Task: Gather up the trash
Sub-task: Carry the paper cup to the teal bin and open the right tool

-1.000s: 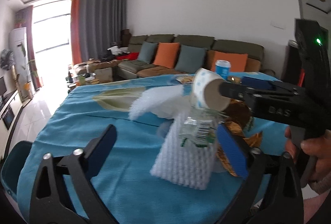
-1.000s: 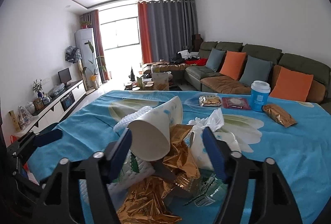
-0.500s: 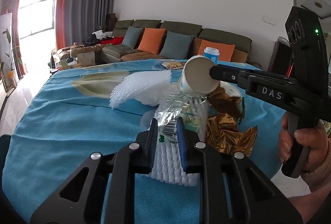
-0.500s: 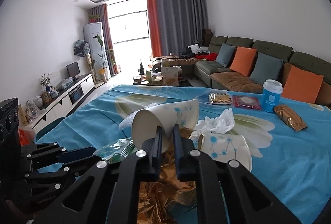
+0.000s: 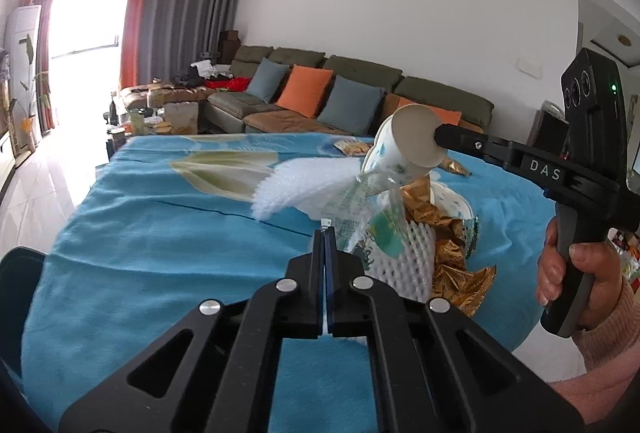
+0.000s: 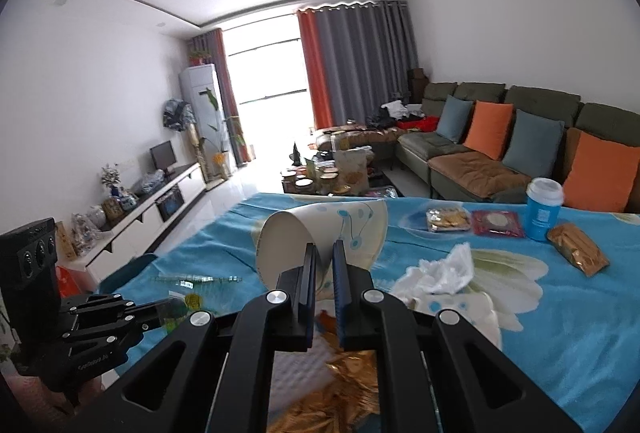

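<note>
A wide surface (image 5: 152, 241) under a turquoise cloth printed with pale flowers fills the middle of the room, with a long olive sofa (image 6: 500, 137) and its orange and grey-blue cushions behind it. The trash sits in one heap near the surface's close edge: two sheets of white foam netting (image 5: 304, 185), crumpled gold foil wrappers (image 5: 448, 257), a flattened paper cup (image 6: 460, 309) and a wad of white tissue (image 6: 440, 269).

The right gripper (image 6: 323, 253), held in a hand (image 5: 568, 273) with a pink sleeve, has its jaws closed down on the wall of a white paper cup (image 6: 320, 233) with blue dots. The cup is lifted clear of the heap, lying on its side in the air with its base turned toward the left gripper.

The left gripper (image 5: 325, 233) has its jaws pressed fully together, having just been closing, and they pinch the edge of a clear plastic wrapper (image 5: 360, 217) with green print. The wrapper stretches up from the jaws toward the raised cup, over the foam netting.

Well apart, toward the sofa side, stand a blue lidded cup (image 6: 542, 209), a gold snack packet (image 6: 578, 249), a red packet (image 6: 496, 223) and a clear bag of biscuits (image 6: 446, 219).
</note>
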The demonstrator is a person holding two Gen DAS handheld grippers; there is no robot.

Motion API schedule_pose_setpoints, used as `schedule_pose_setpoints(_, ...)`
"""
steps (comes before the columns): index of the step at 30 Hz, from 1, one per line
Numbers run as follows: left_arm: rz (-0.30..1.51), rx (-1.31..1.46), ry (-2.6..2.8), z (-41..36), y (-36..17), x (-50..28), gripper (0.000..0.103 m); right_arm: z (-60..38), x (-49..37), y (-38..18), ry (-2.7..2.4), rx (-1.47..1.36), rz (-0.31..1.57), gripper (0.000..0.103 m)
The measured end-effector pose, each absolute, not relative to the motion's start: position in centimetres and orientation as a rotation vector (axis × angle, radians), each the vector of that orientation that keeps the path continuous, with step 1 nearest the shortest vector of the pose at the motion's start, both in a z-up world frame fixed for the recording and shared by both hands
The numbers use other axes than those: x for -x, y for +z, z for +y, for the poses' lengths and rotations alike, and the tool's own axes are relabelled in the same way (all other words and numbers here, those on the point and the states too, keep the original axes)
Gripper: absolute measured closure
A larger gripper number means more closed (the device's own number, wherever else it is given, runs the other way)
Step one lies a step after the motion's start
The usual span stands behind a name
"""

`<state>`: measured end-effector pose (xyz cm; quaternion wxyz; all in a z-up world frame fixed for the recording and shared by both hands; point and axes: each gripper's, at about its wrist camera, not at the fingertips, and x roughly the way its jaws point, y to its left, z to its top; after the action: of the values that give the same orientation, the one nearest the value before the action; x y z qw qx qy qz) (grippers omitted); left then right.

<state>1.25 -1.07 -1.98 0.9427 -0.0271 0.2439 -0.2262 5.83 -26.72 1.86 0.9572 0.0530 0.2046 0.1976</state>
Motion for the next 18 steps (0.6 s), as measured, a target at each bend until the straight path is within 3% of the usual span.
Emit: schedule_pose_setpoints(18, 0.452, 0.144, -0.068, 13.8, -0.1, 2.3, 0.102, -13.5, -7.3, 4.0, 0.789, -0.072, 0.447, 0.096)
